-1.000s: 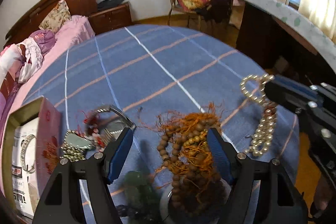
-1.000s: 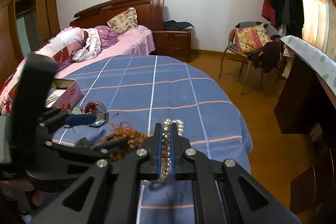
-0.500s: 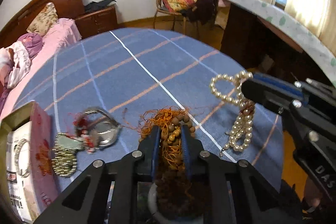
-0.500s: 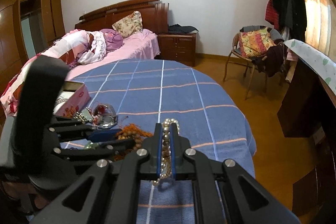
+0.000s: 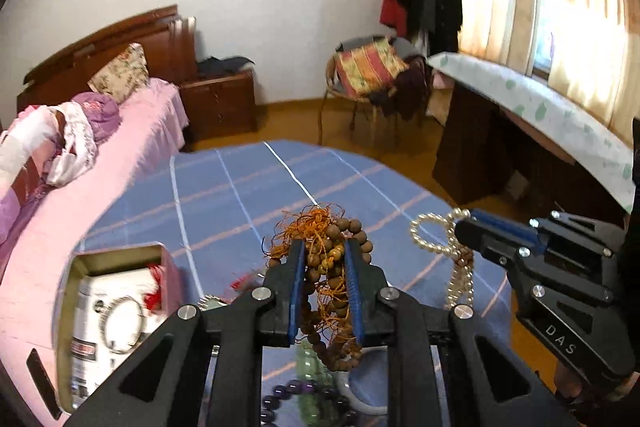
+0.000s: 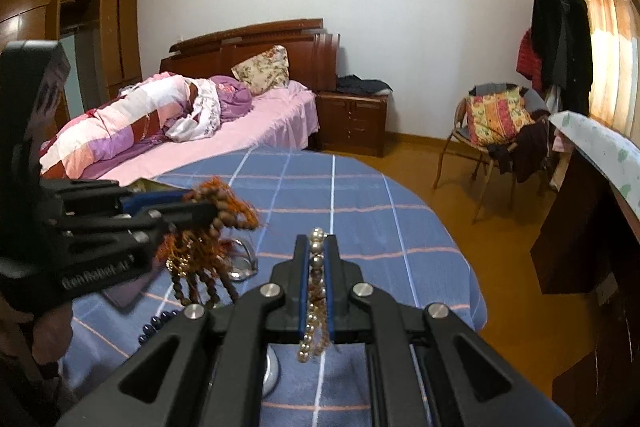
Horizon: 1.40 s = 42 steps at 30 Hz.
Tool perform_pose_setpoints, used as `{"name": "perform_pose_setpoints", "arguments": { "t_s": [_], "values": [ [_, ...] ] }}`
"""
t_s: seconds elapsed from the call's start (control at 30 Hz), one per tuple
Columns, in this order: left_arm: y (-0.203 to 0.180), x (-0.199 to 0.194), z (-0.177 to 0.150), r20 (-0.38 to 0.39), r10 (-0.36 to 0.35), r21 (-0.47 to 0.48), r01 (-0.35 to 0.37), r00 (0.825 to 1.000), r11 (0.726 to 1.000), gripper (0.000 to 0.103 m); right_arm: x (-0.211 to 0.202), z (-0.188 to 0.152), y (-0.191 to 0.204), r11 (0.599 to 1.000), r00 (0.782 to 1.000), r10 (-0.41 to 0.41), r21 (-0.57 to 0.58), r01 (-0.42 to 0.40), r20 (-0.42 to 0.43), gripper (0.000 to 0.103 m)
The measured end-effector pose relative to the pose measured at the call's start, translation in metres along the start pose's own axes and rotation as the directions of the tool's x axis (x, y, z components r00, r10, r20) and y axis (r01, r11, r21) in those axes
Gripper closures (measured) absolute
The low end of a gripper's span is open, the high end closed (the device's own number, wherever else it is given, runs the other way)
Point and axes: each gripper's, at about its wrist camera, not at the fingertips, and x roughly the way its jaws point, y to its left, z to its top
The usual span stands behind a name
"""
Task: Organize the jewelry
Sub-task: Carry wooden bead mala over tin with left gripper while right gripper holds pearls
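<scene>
My left gripper (image 5: 324, 255) is shut on a bunch of brown wooden beads with orange threads (image 5: 326, 267) and holds it in the air above the blue checked table (image 5: 240, 195). The beads hang down below the jaws; the bunch also shows in the right wrist view (image 6: 208, 227). My right gripper (image 6: 317, 247) is shut on a white pearl necklace (image 6: 314, 291), lifted off the table; the pearls show at the right of the left wrist view (image 5: 440, 239). An open pink box (image 5: 116, 303) with a bracelet inside stands at the table's left.
Dark purple beads (image 5: 288, 399), green beads (image 5: 312, 367) and a white dish (image 5: 360, 387) lie under the left gripper. A metal watch (image 6: 244, 259) lies on the table. A bed (image 6: 200, 131), a chair (image 6: 496, 131) and a desk (image 5: 540, 123) surround the table.
My left gripper closed on the wooden beads and lifted them off the table. My right gripper kept the pearls and rose with them. Both views tilted upward.
</scene>
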Motion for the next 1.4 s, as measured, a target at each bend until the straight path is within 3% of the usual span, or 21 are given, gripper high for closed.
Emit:
{"name": "perform_pose_setpoints", "arguments": {
  "t_s": [0.4,0.9,1.17,1.4],
  "values": [
    [0.066,-0.044,0.010,0.074,0.133,-0.068,-0.128,0.988,0.989,0.084,0.001,0.026,0.034,0.994,0.997,0.070,-0.081,-0.067,0.045,0.094],
    [0.154,-0.080,-0.019,0.062,0.309,-0.179,-0.294,0.949,0.939,0.084,0.011,0.051,0.099,0.959,0.975,0.215,-0.200,-0.199,0.059,0.094],
    [0.179,-0.082,-0.040,0.030,0.346,-0.228,-0.331,0.938,0.916,0.084,0.023,0.053,0.136,0.929,0.957,0.289,-0.252,-0.272,0.030,0.094],
    [0.190,-0.073,-0.050,-0.004,0.344,-0.252,-0.334,0.939,0.908,0.084,0.041,0.047,0.159,0.912,0.946,0.324,-0.263,-0.315,-0.009,0.094]
  ]
}}
